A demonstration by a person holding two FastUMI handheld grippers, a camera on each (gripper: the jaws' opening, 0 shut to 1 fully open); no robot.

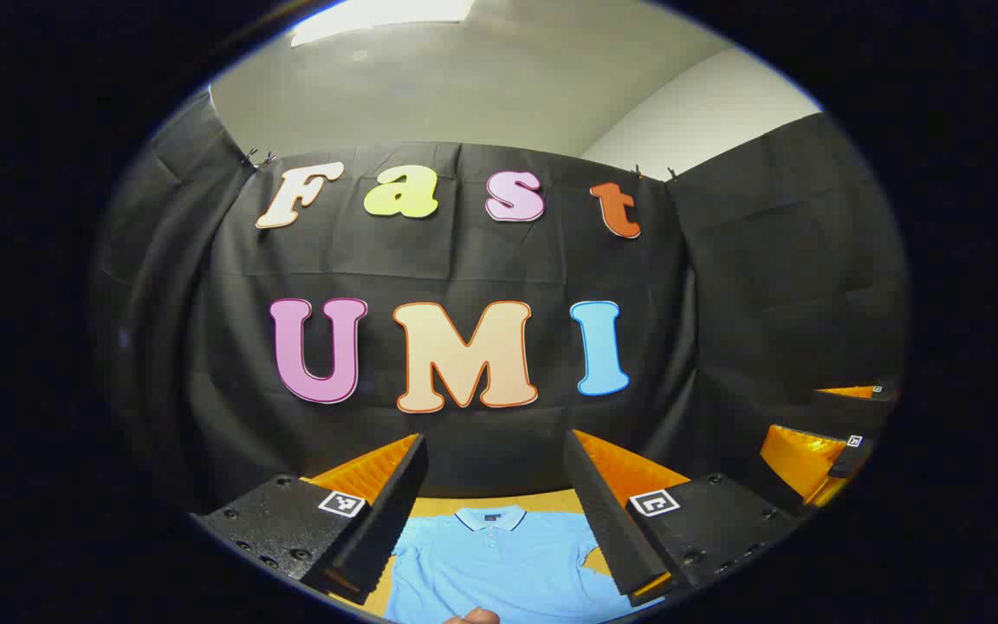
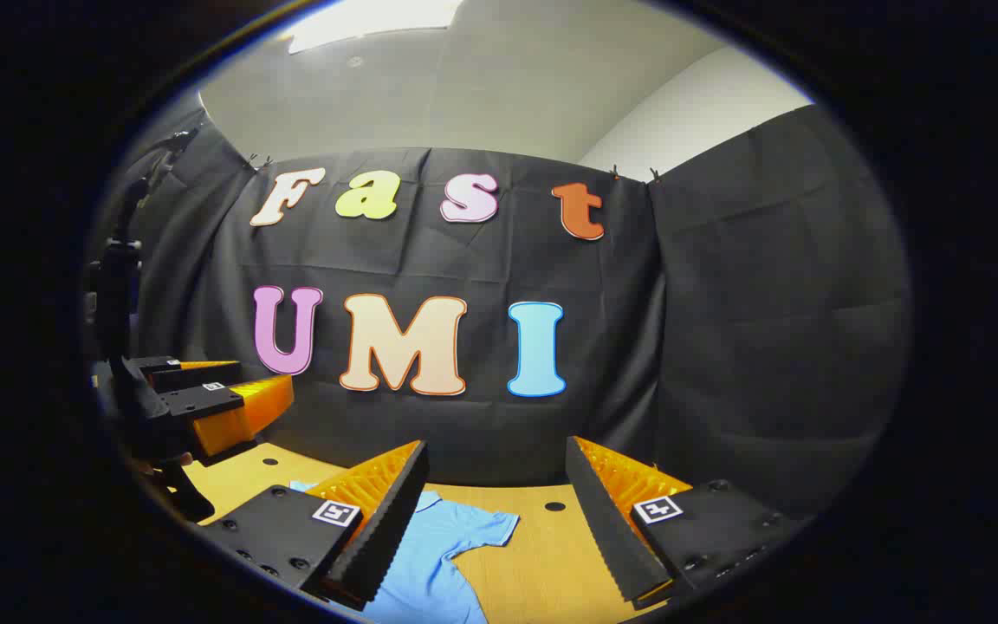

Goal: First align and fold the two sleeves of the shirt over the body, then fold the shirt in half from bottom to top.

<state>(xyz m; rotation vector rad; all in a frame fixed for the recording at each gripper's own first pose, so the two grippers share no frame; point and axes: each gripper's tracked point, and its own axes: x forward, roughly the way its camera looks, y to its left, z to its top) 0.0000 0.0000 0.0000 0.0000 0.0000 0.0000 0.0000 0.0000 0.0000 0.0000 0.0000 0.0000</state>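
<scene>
Shirt: light-blue short-sleeved polo shirt (image 1: 499, 563) lies flat on the tan wooden tabletop (image 2: 542, 563), collar toward the far wall, sleeves not yet folded as far as we can see.
Left gripper: left gripper (image 1: 499, 529) is held above the shirt, jaws wide apart, nothing between them.
Right gripper: right gripper (image 2: 490, 520) hangs to the right of the shirt, jaws wide apart, empty; shirt's right sleeve (image 2: 486, 527) shows between its fingers.
Hand: sliver of a hand (image 1: 475, 616) at the near edge of the left gripper view.
Risk 1: we judge both tools are high off the cloth; a shallow descent could pinch only the top layer or miss the sleeve edge.
Risk 2: uneven grabs left vs right would skew the sleeve folds, and the bottom-to-top fold would come out crooked.
Risk 3: dragging a sleeve could bunch the body or slide the shirt on the smooth wood.
Writing: small square black-and-white marker tags (image 1: 341, 503) on the gripper fingers, patterns not text; no brand or label on the shirt that we can read.
</scene>
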